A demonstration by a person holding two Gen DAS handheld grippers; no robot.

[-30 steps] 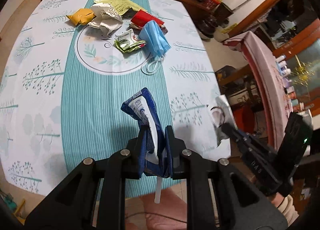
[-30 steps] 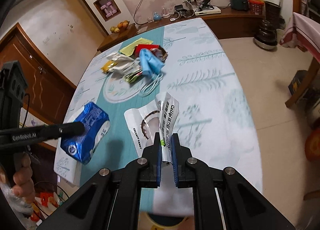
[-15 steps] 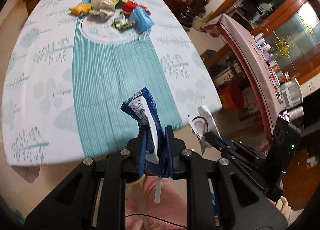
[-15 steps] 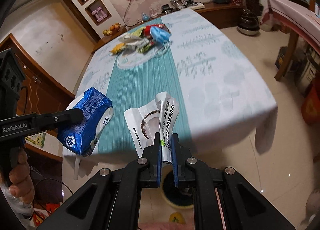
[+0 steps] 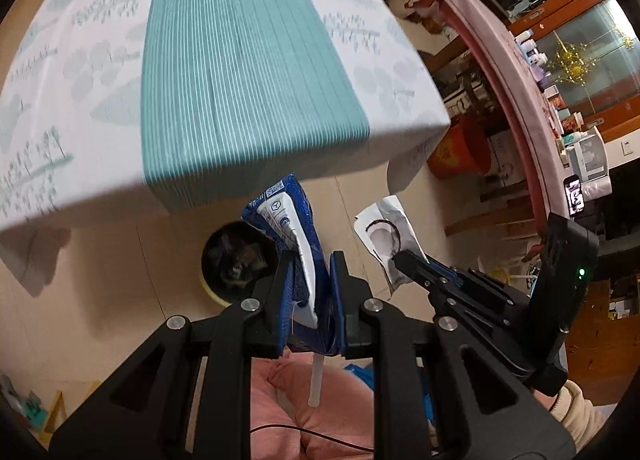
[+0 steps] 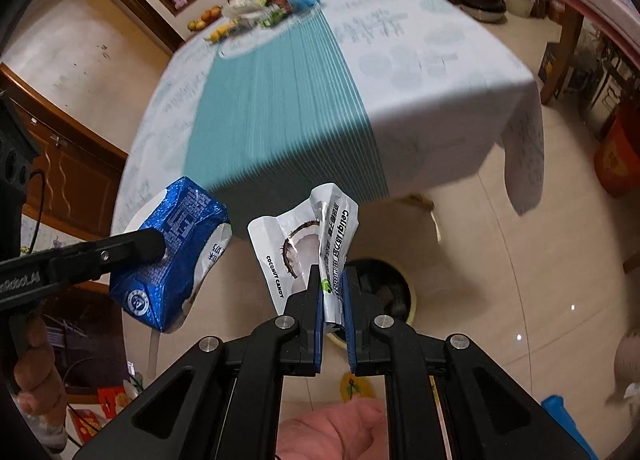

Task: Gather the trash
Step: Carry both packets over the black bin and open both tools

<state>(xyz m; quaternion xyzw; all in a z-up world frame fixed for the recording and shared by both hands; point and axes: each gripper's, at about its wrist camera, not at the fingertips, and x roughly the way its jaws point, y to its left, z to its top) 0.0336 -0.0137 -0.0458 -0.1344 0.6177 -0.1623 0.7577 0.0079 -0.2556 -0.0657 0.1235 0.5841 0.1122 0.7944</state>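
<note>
step: carry to bin, both loaded | left gripper [image 5: 308, 260] jaws clamp crumpled blue foil carton [image 5: 294, 220] | right gripper [image 6: 331, 280] jaws pinch white coconut-candy wrapper [image 6: 304, 236] | round dark waste bin [image 6: 390, 292] on floor below jaws, off bench [image 5: 224, 60] | next: centre over bin, release.

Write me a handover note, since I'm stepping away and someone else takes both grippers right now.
Left gripper: shut on the blue wrapper.
Right gripper: shut on the white coconut candy wrapper.
Both are off the table, near the trash bin on the floor, which already holds scraps.
Done: two pieces picked up.
Left: drop both in the bin, then fetch the trash pile at the far end of the table.
</note>
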